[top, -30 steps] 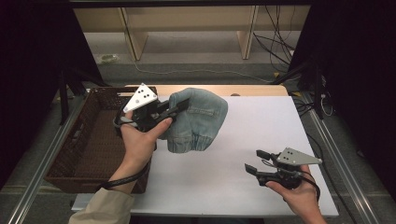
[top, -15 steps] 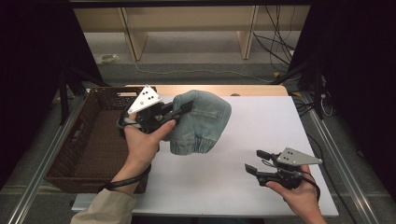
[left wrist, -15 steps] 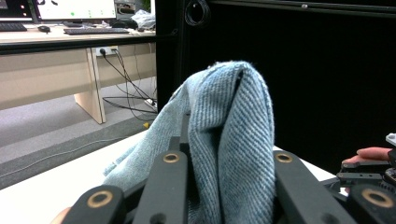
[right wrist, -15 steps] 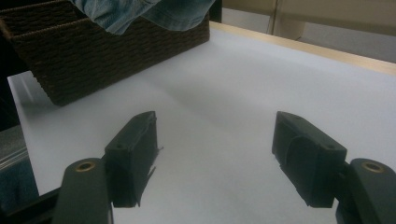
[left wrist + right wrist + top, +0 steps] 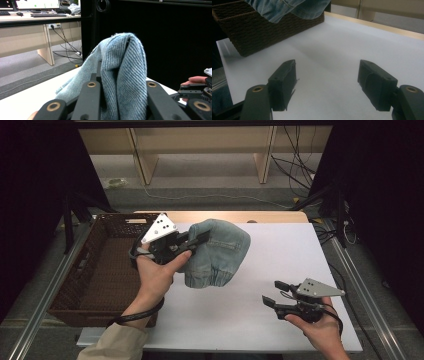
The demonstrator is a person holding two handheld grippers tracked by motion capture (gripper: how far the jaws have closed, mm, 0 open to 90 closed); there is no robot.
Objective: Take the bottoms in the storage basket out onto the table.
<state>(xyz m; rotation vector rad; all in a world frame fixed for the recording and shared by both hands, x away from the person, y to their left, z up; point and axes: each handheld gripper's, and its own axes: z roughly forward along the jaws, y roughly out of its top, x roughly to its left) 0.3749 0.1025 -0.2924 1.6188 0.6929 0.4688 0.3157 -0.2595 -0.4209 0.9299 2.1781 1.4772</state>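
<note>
A folded piece of light blue denim (image 5: pixel 220 251) hangs in the air above the white table (image 5: pixel 280 245), held up by my left gripper (image 5: pixel 199 239), which is shut on it. In the left gripper view the denim (image 5: pixel 120 72) drapes over and between the black jaws. My right gripper (image 5: pixel 275 292) rests low at the table's front right, open, with nothing between its fingers (image 5: pixel 284 80). From the right gripper view the denim's hem (image 5: pixel 294 8) hangs in front of the basket.
A dark brown woven basket (image 5: pixel 100 270) stands at the table's left side, its wall (image 5: pixel 262 27) facing the right gripper. Beyond the table's far edge are wooden shelf legs (image 5: pixel 142 160) and cables on the floor.
My left gripper has lifted the denim slightly up and to the right. The right gripper has stayed where it was, still open.
</note>
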